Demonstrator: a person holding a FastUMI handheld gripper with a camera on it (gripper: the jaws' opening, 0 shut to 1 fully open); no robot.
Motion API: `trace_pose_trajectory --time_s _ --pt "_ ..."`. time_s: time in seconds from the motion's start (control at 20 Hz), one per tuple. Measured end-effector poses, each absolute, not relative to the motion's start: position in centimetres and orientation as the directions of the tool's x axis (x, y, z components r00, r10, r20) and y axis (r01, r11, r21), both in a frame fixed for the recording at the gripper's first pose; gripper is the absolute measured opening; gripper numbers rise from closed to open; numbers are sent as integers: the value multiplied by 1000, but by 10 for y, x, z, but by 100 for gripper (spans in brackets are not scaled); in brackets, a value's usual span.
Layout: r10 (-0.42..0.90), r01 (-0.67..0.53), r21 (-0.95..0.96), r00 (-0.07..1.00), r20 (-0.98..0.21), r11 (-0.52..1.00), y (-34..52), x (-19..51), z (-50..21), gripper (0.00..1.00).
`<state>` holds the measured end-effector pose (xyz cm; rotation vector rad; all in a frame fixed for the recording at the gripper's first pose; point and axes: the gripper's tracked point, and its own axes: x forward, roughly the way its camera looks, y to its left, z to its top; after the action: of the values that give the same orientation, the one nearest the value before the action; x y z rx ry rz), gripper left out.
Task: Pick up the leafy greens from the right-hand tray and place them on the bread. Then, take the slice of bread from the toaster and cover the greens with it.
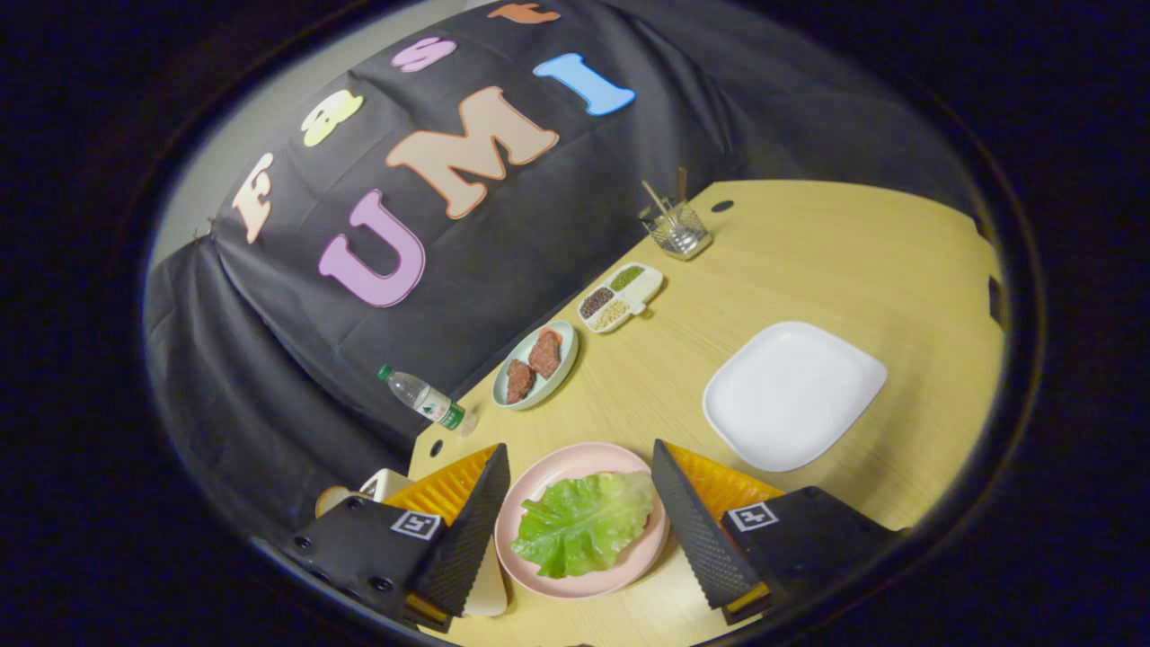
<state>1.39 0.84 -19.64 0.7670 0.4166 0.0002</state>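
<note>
two fingers [503, 503] of gripper [579, 490] spread wide, flanking lettuce leaf [582, 523] on pink plate [561, 467]; bottle [422, 397] label unreadable.

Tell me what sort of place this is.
Likely a staged recording booth, not a real kitchen: a wooden table against a black cloth wall, laid with food props such as leafy greens between the open gripper fingers.
</note>
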Motion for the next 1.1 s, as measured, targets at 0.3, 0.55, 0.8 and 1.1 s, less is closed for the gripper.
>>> trace_pose_trajectory --time_s 0.3,0.55,0.8,1.1 --pt "75 142 513 923 -378 847 41 13 -128 99" --pt "61 136 445 914 -401 885 93 13 -72 99" --pt "83 114 388 887 -455 914 159 4 -40 98" --pt "123 114 373 823 -554 921 220 -4 -42 97"
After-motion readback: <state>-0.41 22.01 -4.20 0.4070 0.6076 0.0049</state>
